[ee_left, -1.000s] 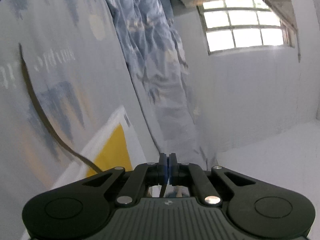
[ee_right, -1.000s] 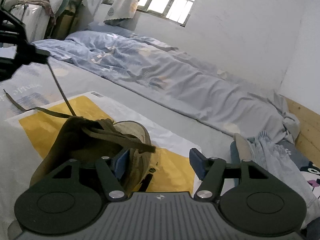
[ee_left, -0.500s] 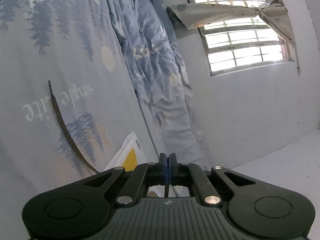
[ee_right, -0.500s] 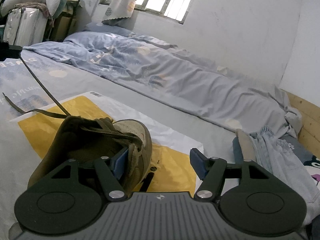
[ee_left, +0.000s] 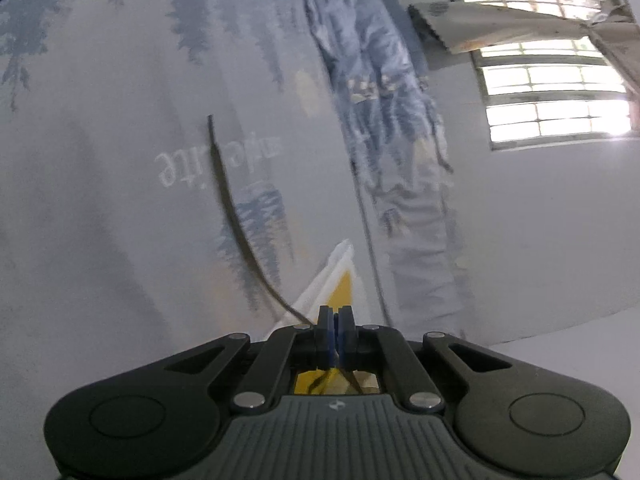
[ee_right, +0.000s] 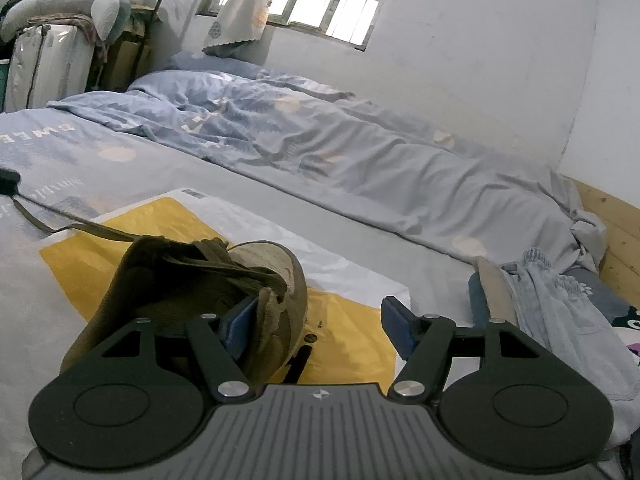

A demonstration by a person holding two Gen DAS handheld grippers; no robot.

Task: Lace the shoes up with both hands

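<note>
Shoe sat on the yellow bag on the bed, my right gripper wide with one pad inside its collar to steady it. My left gripper stayed clamped on the lace, drawing it taut. Since a second back, the left had swung, showing more sheet.

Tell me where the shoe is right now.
In the right wrist view the shoe lies lower left on the yellow-and-white bag on the bed, with the right gripper's left finger inside its opening.
</note>
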